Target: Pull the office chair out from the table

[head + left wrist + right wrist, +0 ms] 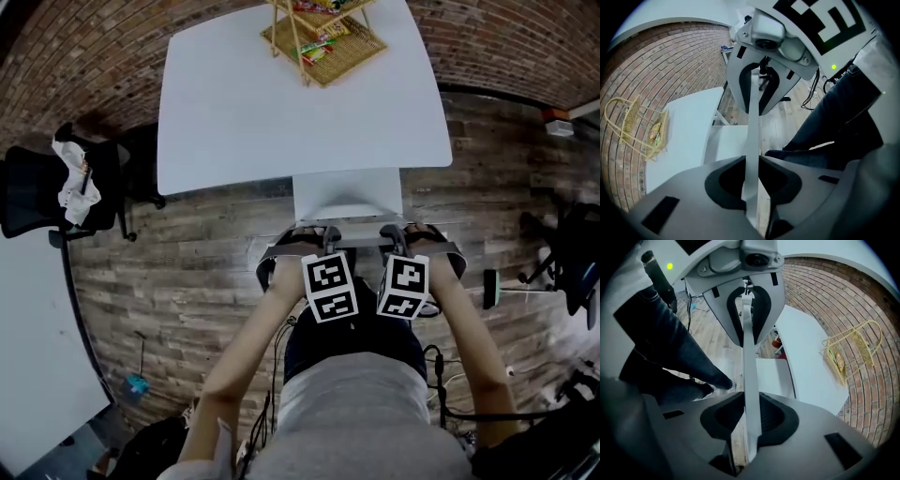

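The office chair is white, and its seat (347, 192) pokes out from under the white table (234, 112). The top edge of the chair back (361, 244) runs level just in front of me. My left gripper (328, 236) and right gripper (392, 236) stand side by side, point steeply down, and each is shut on that edge. In the left gripper view the thin white edge (752, 136) runs between my left gripper's (751, 164) pads and on to the right gripper (759, 89). The right gripper view shows the same edge (749, 371) clamped in my right gripper (749, 404).
A yellow wire basket (323, 37) with packets stands on the table's far side. A black chair with a white cloth (66, 183) is at the left, beside a second white table (37, 356). Another black chair (572, 253) and cables (441, 375) lie right. My legs stand just behind the chair back.
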A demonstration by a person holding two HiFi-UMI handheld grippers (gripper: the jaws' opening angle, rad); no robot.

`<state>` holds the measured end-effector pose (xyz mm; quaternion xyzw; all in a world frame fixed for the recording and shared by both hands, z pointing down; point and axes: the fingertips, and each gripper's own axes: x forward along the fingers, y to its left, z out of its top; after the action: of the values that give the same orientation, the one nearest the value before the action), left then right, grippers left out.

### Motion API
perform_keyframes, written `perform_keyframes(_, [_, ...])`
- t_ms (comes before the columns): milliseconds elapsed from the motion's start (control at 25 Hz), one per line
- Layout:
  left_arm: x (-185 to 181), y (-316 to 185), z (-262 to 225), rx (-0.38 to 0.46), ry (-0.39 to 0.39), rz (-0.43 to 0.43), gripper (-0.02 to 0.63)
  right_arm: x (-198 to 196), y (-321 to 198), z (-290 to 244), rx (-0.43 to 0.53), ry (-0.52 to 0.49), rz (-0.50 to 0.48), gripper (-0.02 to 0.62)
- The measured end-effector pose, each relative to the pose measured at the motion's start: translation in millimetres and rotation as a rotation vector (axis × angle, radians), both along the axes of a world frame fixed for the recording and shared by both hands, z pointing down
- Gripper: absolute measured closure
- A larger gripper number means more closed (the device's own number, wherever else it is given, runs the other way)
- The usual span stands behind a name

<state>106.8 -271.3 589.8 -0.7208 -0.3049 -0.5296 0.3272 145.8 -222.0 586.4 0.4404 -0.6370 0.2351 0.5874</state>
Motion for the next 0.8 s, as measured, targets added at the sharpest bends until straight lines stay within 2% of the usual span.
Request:
perform_keyframes(360, [-71.7,57.6,1.1,0.021,-0.007,-0.054,0.520,-72.5,56.0,-3.1,0.033,-0.043,-0.027,0.502])
perform_keyframes(800, [-146.5,111.7,0.4,0.019,-0.016,-0.104,0.517,-147.1,112.1,-2.1,0.025,-0.073,-0.040,0.505])
